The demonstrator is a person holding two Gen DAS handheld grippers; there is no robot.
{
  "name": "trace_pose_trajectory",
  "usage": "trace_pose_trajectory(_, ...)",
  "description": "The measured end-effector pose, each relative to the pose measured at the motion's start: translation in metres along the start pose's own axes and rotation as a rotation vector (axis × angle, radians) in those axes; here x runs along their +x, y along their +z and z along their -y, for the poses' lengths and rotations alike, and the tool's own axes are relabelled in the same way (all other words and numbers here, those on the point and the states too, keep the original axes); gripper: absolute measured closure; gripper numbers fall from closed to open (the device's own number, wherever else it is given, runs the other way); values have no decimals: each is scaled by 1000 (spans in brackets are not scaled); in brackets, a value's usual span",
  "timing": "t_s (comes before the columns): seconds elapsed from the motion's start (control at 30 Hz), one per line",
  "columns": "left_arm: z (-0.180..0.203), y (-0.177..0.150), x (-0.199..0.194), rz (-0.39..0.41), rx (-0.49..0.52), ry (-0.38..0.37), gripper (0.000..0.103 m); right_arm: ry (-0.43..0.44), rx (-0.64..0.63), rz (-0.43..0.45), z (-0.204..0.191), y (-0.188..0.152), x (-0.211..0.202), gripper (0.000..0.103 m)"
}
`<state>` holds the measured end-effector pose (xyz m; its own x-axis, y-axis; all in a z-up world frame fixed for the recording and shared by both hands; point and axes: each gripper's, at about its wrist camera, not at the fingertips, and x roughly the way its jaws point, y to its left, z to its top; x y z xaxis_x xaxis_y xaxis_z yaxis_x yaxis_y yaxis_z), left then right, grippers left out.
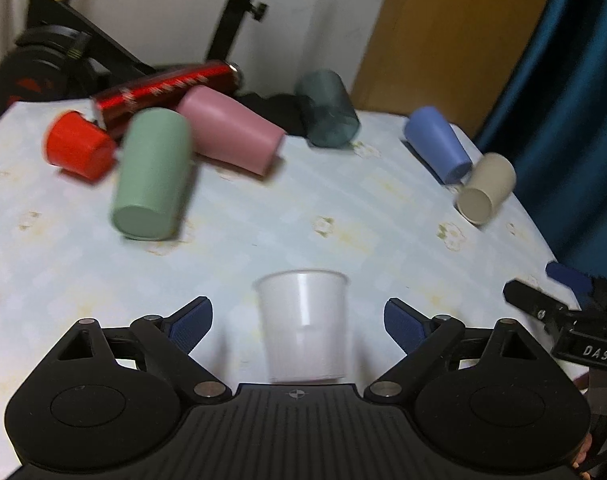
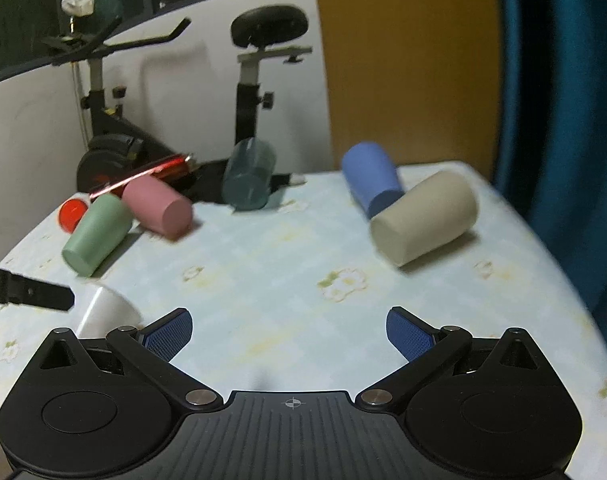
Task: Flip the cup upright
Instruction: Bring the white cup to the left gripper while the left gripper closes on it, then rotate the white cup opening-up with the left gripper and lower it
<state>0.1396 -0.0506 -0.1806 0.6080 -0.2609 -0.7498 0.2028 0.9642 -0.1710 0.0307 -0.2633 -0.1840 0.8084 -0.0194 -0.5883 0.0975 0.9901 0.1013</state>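
A white translucent cup [image 1: 305,326] stands upright on the table, between the open fingers of my left gripper [image 1: 299,320], not touched by them. It shows at the left of the right wrist view [image 2: 105,312], partly hidden. My right gripper [image 2: 289,334] is open and empty over bare tablecloth. Several cups lie on their sides: green [image 1: 151,174] [image 2: 95,232], pink [image 1: 231,134] [image 2: 157,208], red [image 1: 79,150] [image 2: 73,212], dark teal [image 1: 329,110] [image 2: 249,180], blue [image 1: 437,144] [image 2: 373,178] and beige [image 1: 487,188] [image 2: 423,218].
A red metallic cylinder [image 1: 167,92] and a black cloth [image 1: 279,110] lie at the table's far edge. An exercise bike [image 2: 111,120] stands behind the table. A blue curtain [image 2: 563,100] hangs at the right. The table edge [image 2: 575,280] curves close on the right.
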Motion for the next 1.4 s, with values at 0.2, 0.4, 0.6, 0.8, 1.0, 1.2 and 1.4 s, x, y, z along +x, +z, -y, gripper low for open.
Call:
trace_pose_trajectory(0.2, -3, 10, 31, -82, -35, 6, 18, -7, 15, 6, 10, 5, -5, 0)
trace_pose_trajectory(0.4, -1, 10, 42, -122, -14, 14, 28, 1, 47, -36, 11, 4, -2, 0)
trace_pose_trajectory(0.6, -4, 5, 42, -140, -34, -20, 42, 4, 42, -59, 3, 2, -2, 0)
trace_pose_trajectory(0.8, -6, -2, 29, -137, -13, -48, 42, 33, 55, -59, -2, 2, -4, 0)
trace_pose_trajectory(1.0, -14, -15, 6, -97, -6, -54, 43, 62, 76, -72, -10, -1, -5, 1)
trace_pose_trajectory(1.2, -23, -29, -20, -15, -29, -29, 43, 84, 77, -91, -22, -5, -4, 1)
trace_pose_trajectory(1.4, -39, -43, -51, 126, -51, 95, 43, 90, 79, -103, -28, -7, -3, 1)
